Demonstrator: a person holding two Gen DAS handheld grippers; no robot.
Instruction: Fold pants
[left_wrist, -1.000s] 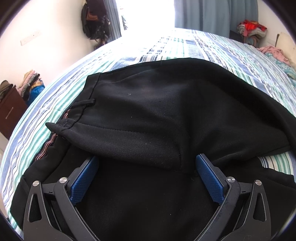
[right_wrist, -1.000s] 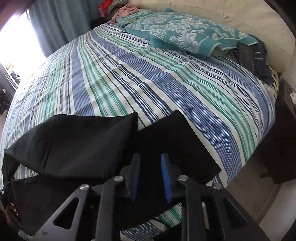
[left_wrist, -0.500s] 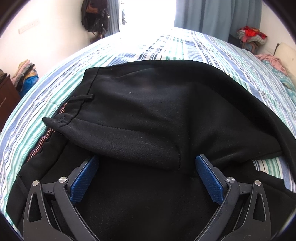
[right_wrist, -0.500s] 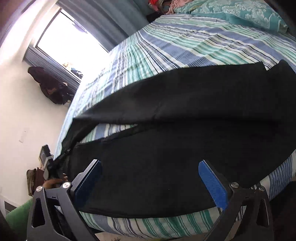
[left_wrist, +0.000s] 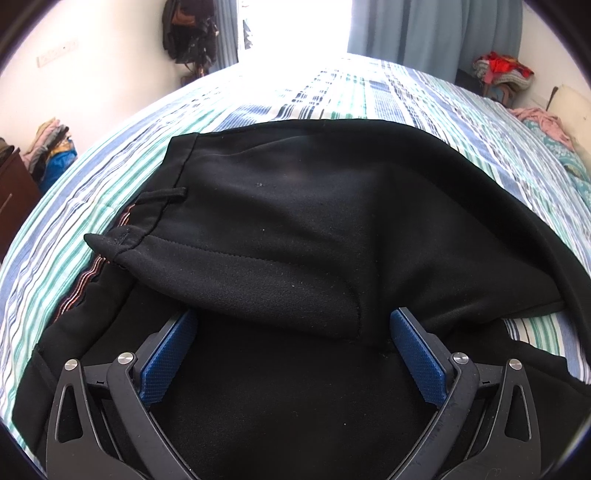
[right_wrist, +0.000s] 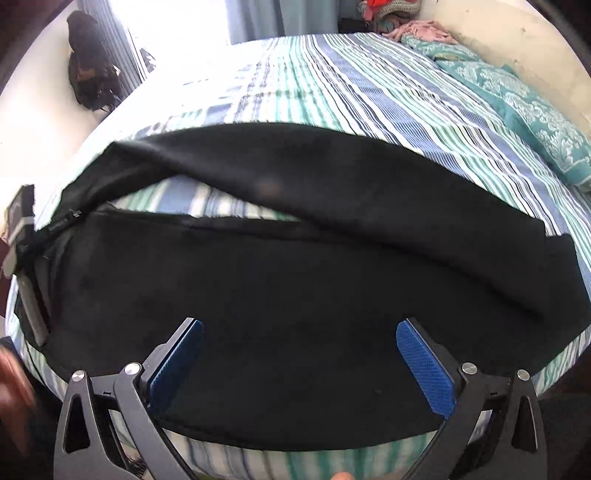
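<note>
right gripper (right_wrist: 295, 354) jaws wide, nothing pinched, hovering over the near leg of the pants (right_wrist: 295, 295). left gripper (left_wrist: 291, 350) also wide, empty, over the waist end. one pair of pants, two grippers. long axis runs left-right across the striped bed (right_wrist: 369, 92), parallel to the near edge; far leg splays away. right hand is nearer the legs.

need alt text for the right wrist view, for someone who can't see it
Black pants lie stretched across a blue, green and white striped bedsheet, their two legs slightly parted at the left. The right gripper hovers above them, jaws wide open.
</note>
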